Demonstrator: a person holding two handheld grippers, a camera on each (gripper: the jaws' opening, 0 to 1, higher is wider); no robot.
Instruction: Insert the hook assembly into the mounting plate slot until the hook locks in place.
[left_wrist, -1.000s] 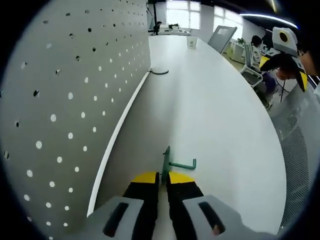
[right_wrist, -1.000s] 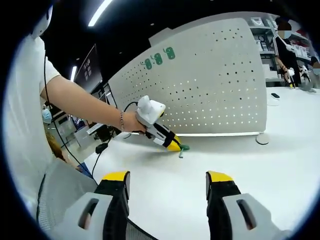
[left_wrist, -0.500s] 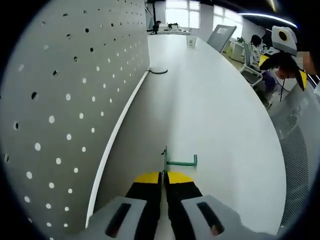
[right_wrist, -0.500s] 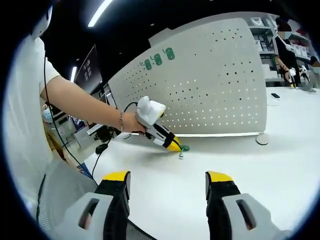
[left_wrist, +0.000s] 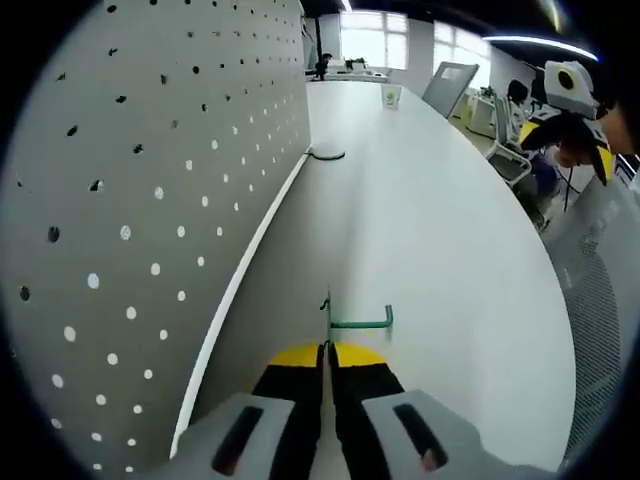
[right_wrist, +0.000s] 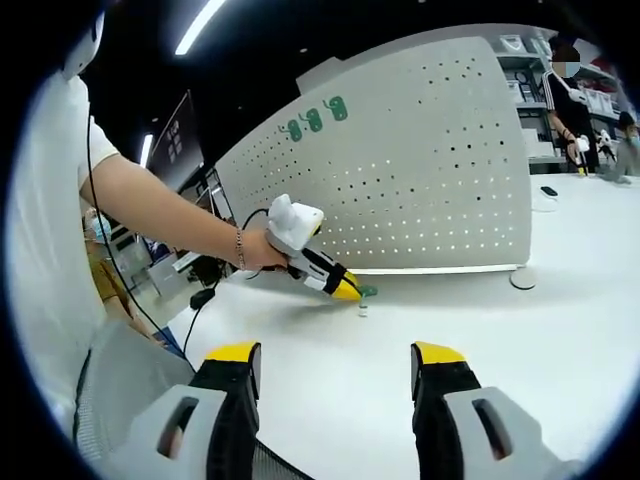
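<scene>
The left gripper (left_wrist: 327, 350) is clamped on the green hook (left_wrist: 352, 320) just above the surface (left_wrist: 440, 220) beside the pegboard (left_wrist: 150, 200), insertion not yet made, while the right gripper (right_wrist: 335, 365) hangs wide open, holding nothing.

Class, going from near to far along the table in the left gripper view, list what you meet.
left gripper → green hook → black cable at the pegboard's foot → paper cup
</scene>
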